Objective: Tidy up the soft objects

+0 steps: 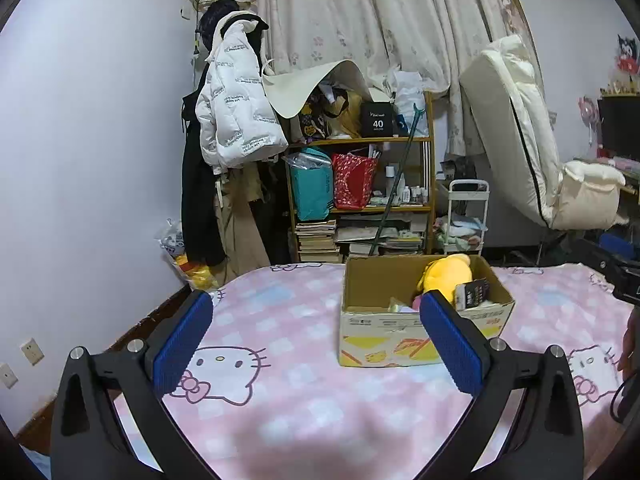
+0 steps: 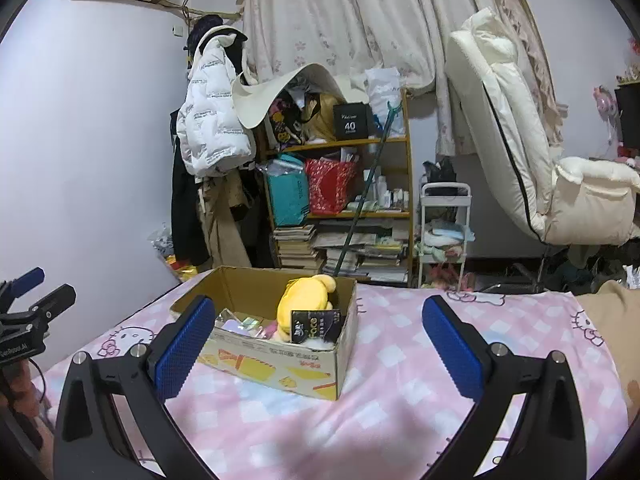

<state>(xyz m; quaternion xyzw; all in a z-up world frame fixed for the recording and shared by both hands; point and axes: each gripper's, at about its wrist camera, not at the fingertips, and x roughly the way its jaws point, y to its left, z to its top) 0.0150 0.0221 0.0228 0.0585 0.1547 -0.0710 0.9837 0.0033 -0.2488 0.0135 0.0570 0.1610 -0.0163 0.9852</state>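
Observation:
An open cardboard box (image 1: 384,336) stands on the pink Hello Kitty bedspread (image 1: 288,400). Inside it lie a yellow plush toy (image 1: 448,272), a black packet (image 1: 474,292) and other small soft items. My left gripper (image 1: 316,344) is open and empty, hovering above the bed just left of and in front of the box. In the right wrist view the box (image 2: 280,368) sits left of centre with the yellow plush (image 2: 304,300) and black packet (image 2: 316,326) in it. My right gripper (image 2: 320,348) is open and empty, in front of the box's right corner.
A crowded shelf (image 1: 360,184) with bags and books, a white jacket (image 1: 236,96) on a rack, a small white cart (image 1: 466,216) and a cream recliner (image 1: 532,148) stand behind the bed. The other gripper (image 2: 28,320) shows at the right wrist view's left edge.

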